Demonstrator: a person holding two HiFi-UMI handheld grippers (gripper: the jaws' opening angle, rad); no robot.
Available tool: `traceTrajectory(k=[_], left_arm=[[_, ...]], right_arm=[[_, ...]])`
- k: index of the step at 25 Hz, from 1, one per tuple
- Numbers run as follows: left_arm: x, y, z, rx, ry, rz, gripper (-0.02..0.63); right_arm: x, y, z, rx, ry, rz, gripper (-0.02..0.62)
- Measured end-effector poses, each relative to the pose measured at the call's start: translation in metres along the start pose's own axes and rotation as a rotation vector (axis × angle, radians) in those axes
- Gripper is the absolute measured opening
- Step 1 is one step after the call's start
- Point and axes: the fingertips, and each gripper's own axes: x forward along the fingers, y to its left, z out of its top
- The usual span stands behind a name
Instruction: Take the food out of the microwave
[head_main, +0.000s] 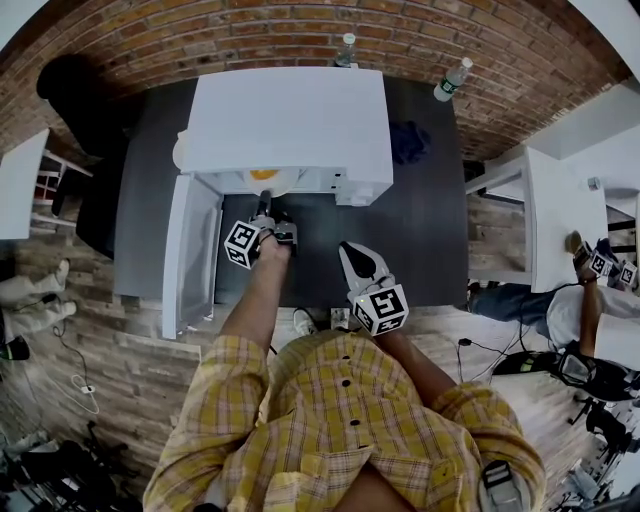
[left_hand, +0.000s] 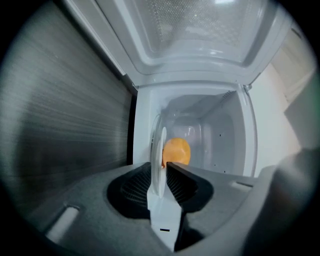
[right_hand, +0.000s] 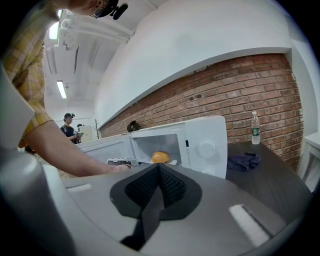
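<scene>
Step in hand: securing the plate for withdrawal. The food has not yet left the oven.

Findings:
- The microwave stands at the back of the dark tabletop, toward its left edge. Its door is swung fully open toward the front-left corner.
- The food, a rounded orange item, sits on a white plate inside the cavity, just behind the opening.
- Your left gripper is at the mouth of the cavity, turned so that the plate's near rim runs edge-on between its jaws. The jaws are closed onto that rim, and no gap shows on either side. How firm the hold is cannot be judged from what is visible.
- Your right gripper hangs over the tabletop near its front edge, well apart from the microwave. Its jaws are together and hold nothing.
- A dark cloth lies on the tabletop just right of the microwave, and a bottle stands near the back-right corner.

Next move, as judged:
- Confirm the hold on the rim before you pull.
- Draw the plate straight out through the opening and keep it level, since a rounded item is likely to roll off if the plate tips.
- Keep clear of the open door on your left.
- Set the plate down on the bare tabletop in front of the microwave, and bring the right gripper in to steady the far rim if the plate sags
</scene>
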Motion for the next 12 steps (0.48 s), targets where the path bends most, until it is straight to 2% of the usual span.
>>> traceTrajectory(k=[5,8,12], left_arm=[[0.0027,0.0002,-0.0004,0.005,0.012,0.012,0.086],[0.0071,0.0004,-0.0006,0.018,0.009,0.022,0.021],[0.0078,0.0008,-0.0005,0.032,0.008,0.023,0.018]], right_arm=[[-0.001,0.001,-0.0035,0.008,0.008,-0.009,0.003],[0.0013,0.0003,-0.0027,0.007,0.005,-0.009,0.003],[0.0005,-0.0016,-0.0028,0.009,0.004,-0.016,0.003]])
